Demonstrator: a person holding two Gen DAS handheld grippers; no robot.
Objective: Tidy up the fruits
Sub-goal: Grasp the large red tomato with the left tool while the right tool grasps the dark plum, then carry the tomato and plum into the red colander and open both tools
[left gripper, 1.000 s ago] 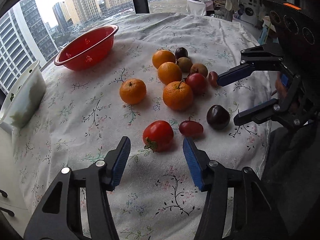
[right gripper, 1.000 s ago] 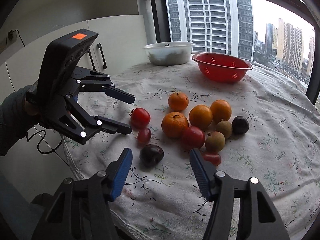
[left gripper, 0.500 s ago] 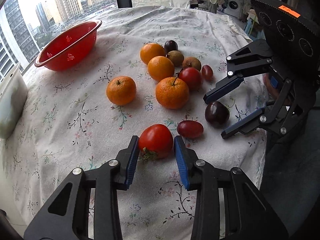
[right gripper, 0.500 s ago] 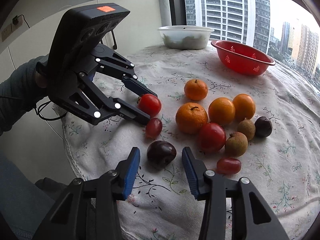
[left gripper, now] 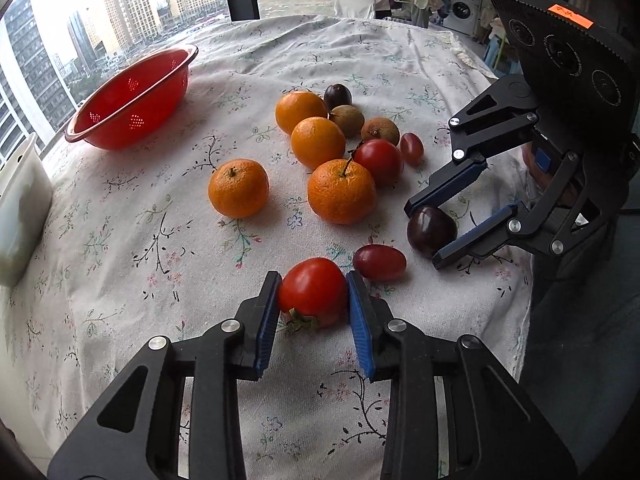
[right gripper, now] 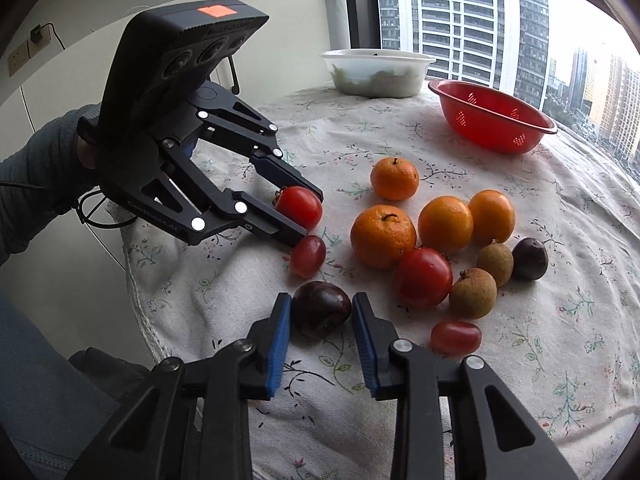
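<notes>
The fruits are spread over the cloth-covered surface (left gripper: 120, 220). A red tomato (left gripper: 313, 291) is gripped between both pads of the left claw (left gripper: 314, 312) while resting on the cloth. A dark plum (right gripper: 320, 309) is enclosed by the right claw (right gripper: 320, 326), its pads touching both sides. A red colander (left gripper: 132, 100) is seen well apart, near the window.
</notes>
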